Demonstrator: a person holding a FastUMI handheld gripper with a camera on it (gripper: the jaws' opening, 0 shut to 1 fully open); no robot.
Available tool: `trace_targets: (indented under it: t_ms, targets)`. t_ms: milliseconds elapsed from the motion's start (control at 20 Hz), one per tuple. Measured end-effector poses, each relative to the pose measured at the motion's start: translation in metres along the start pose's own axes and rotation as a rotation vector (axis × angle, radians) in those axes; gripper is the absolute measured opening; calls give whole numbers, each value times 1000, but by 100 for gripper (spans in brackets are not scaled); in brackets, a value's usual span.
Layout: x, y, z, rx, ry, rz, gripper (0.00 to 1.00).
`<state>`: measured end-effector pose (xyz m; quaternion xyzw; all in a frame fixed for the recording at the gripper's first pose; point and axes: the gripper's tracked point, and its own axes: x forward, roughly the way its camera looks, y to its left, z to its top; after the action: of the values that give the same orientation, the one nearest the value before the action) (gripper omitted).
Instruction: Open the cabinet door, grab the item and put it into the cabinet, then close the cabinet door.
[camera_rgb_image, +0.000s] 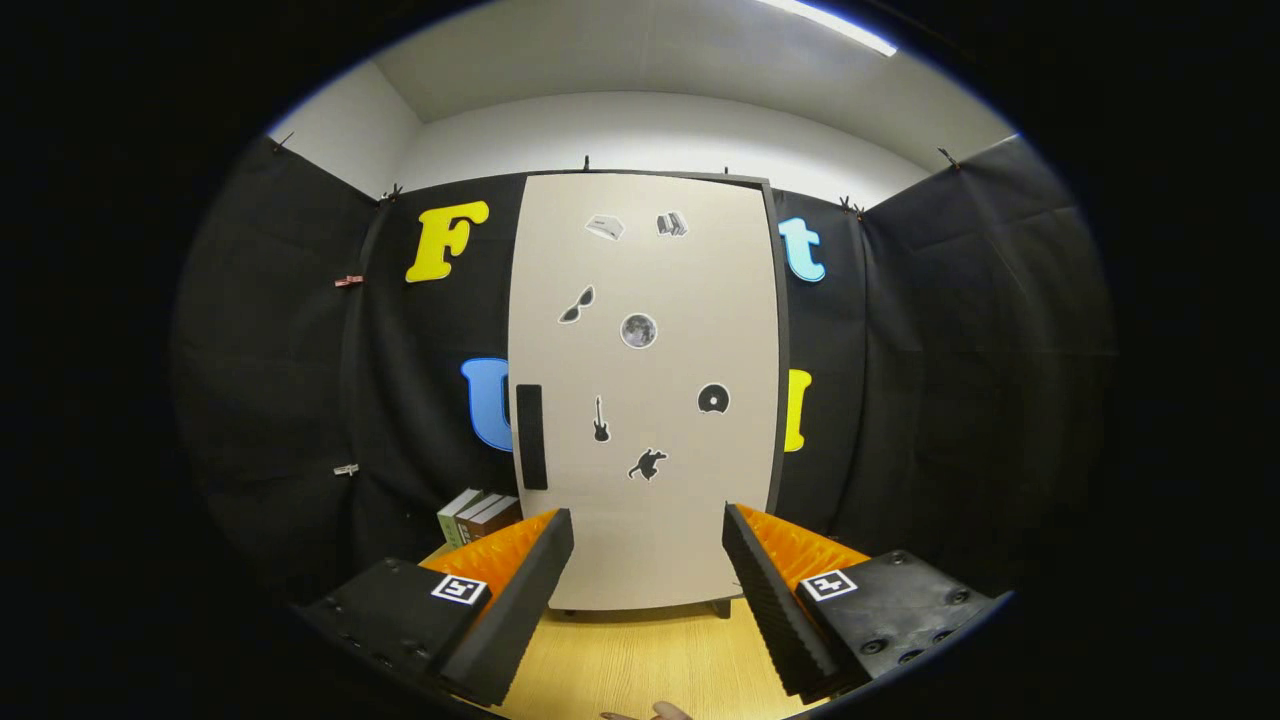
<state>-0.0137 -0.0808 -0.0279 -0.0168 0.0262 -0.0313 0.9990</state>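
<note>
1. Landmark: a tall white cabinet with a flat, pale door (645, 390) stands upright on a light wooden tabletop (640, 660), directly ahead of the gripper (648, 530). The door is shut, flush with the dark frame visible along the cabinet's right edge.
2. Gripper state: the fingers are spread wide apart, with nothing between them. Their tips frame the lower part of the door without touching it.
3. Handle: a black vertical rectangular handle (530, 437) sits at the door's left edge, about mid-height, above the left finger.
4. Markings on the door: seven small picture stickers and no readable writing. They are a pale box shape (605, 227) and a stack of books (672, 224) near the top; sunglasses (577, 304) and a round grey moon (638, 330) below those; a black disc (713, 398), a black guitar (601, 420) and a dark leaping figure (647, 465) lower down.
5. Gripper markings: each finger body carries a square black-and-white fiducial tag (460, 589); the other tag (831, 584) sits on the right side.
6. Task item: a row of upright books (478, 517) in green and brown covers stands on the tabletop to the left of the cabinet's base, just beyond the left finger. Spine text is too small to read.
7. Surface: the wooden tabletop runs from the cabinet's base back under the fingers.
8. Room: black cloth hangs behind and beside the cabinet, held by small clips; above it are white walls and a white ceiling with a strip light (840, 25).
</note>
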Motion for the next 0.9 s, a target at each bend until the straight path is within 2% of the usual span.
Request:
trace_targets:
  t_ms: [900]
  targets:
    - [-11,3,9,13,-2,22,98]
